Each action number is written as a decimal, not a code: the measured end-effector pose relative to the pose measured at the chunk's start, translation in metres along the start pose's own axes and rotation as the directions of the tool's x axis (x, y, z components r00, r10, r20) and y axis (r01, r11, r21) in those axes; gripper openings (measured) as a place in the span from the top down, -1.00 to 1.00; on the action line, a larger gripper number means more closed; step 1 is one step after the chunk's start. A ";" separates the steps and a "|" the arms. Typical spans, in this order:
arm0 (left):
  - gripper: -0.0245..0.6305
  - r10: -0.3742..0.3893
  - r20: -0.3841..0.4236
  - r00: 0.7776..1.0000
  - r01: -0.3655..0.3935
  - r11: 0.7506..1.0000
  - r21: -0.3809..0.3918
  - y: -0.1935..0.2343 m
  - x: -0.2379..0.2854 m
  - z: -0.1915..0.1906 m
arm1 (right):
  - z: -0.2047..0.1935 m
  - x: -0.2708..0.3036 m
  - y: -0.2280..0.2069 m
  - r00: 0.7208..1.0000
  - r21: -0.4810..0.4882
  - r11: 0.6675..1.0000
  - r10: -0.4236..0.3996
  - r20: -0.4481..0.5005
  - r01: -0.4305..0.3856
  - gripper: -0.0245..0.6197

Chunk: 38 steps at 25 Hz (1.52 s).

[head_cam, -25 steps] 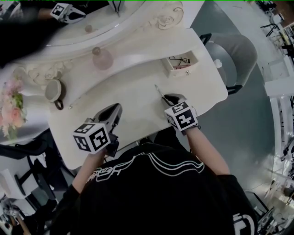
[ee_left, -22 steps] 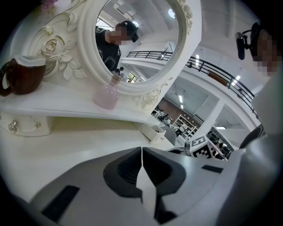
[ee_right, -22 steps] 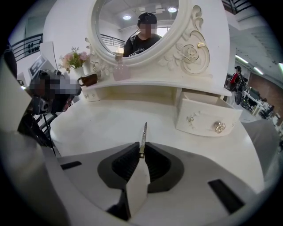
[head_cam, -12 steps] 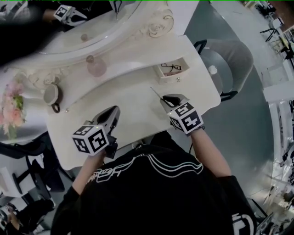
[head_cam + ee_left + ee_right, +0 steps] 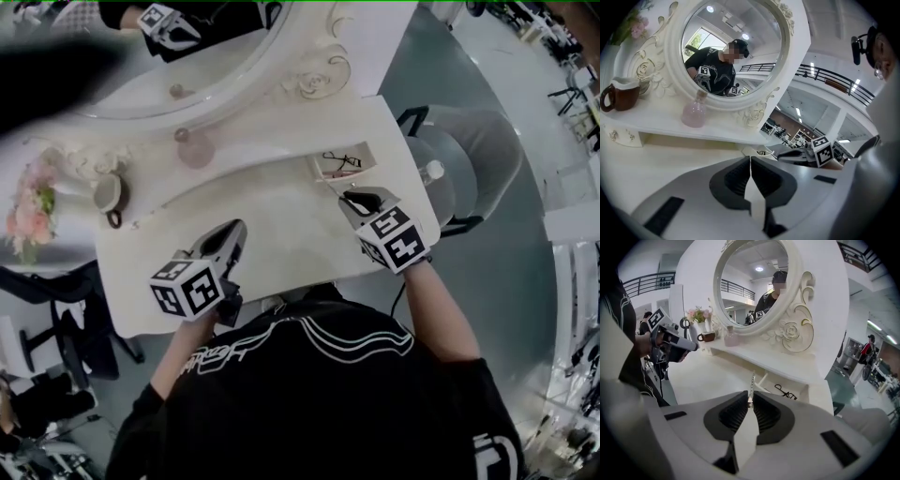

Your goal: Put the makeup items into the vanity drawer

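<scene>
My right gripper (image 5: 350, 196) (image 5: 749, 401) is shut on a thin pale makeup stick (image 5: 751, 382) that pokes up and forward from its tips. It hangs just in front of the small open drawer (image 5: 361, 170) (image 5: 765, 378) under the vanity shelf. A black wiry item (image 5: 341, 159) (image 5: 786, 392) lies in that drawer. My left gripper (image 5: 234, 233) (image 5: 750, 159) hovers over the left part of the white tabletop (image 5: 272, 216). Its jaws meet, with nothing between them.
A pink bottle (image 5: 195, 150) (image 5: 695, 115) and a brown mug (image 5: 110, 194) (image 5: 618, 93) stand on the shelf under the round mirror (image 5: 187, 75). Pink flowers (image 5: 28, 211) sit at the far left. A grey chair (image 5: 469, 155) stands off the table's right end.
My right gripper has risen and moved toward the open drawer with the stick in it. The left gripper has lifted a little and stayed shut.
</scene>
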<state>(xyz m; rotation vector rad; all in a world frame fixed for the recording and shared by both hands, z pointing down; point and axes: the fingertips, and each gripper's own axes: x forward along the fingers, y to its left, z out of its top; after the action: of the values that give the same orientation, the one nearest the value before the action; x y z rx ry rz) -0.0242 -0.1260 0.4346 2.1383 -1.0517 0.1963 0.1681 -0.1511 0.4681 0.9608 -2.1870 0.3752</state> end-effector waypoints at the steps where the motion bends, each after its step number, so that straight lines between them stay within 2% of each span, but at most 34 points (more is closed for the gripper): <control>1: 0.84 0.013 0.005 1.000 -0.013 1.000 -0.003 -0.001 0.000 0.001 | 0.001 -0.001 -0.004 1.000 -0.015 1.000 0.009 -0.002 -0.009 0.75; 9: 0.84 0.080 0.040 0.996 -0.079 0.997 -0.022 -0.015 0.005 0.003 | 0.003 -0.001 -0.044 0.998 -0.122 0.991 0.045 -0.049 -0.051 0.74; 14: 0.84 0.101 0.063 0.993 -0.099 0.995 -0.023 -0.025 0.012 0.006 | 0.000 0.014 -0.061 0.986 -0.274 0.956 0.064 -0.153 -0.105 0.74; 18: 0.84 0.109 0.088 0.990 -0.108 0.994 -0.016 -0.034 0.013 0.009 | -0.002 0.024 -0.067 0.973 -0.327 0.932 0.091 -0.212 -0.158 0.74; 24: 0.84 0.132 0.119 0.984 -0.131 0.991 -0.016 -0.037 0.015 0.011 | -0.003 0.041 -0.078 0.957 -0.330 0.922 0.111 -0.269 -0.200 0.74; 27: 0.84 0.143 0.135 0.980 -0.141 0.990 -0.027 -0.037 0.015 0.012 | -0.007 0.046 -0.077 0.946 -0.309 0.921 0.148 -0.289 -0.239 0.74; 32: 0.84 0.155 0.153 0.976 -0.152 0.988 -0.037 -0.035 0.020 0.011 | 0.002 0.054 -0.077 0.948 -0.322 0.910 0.181 -0.260 -0.262 0.74; 36: 0.84 0.161 0.154 0.975 -0.155 0.987 -0.048 -0.031 0.023 0.008 | 0.000 0.057 -0.078 0.942 -0.293 0.910 0.221 -0.253 -0.292 0.73; 38: 0.84 0.163 0.155 0.974 -0.157 0.986 -0.055 -0.029 0.024 0.007 | -0.001 0.055 -0.079 0.940 -0.285 0.910 0.232 -0.251 -0.301 0.64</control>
<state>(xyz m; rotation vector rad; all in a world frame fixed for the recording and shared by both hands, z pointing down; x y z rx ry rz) 0.0118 -0.1344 0.4236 2.0586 -1.3111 0.0790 0.2005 -0.2337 0.5064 0.4213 -2.1001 0.2253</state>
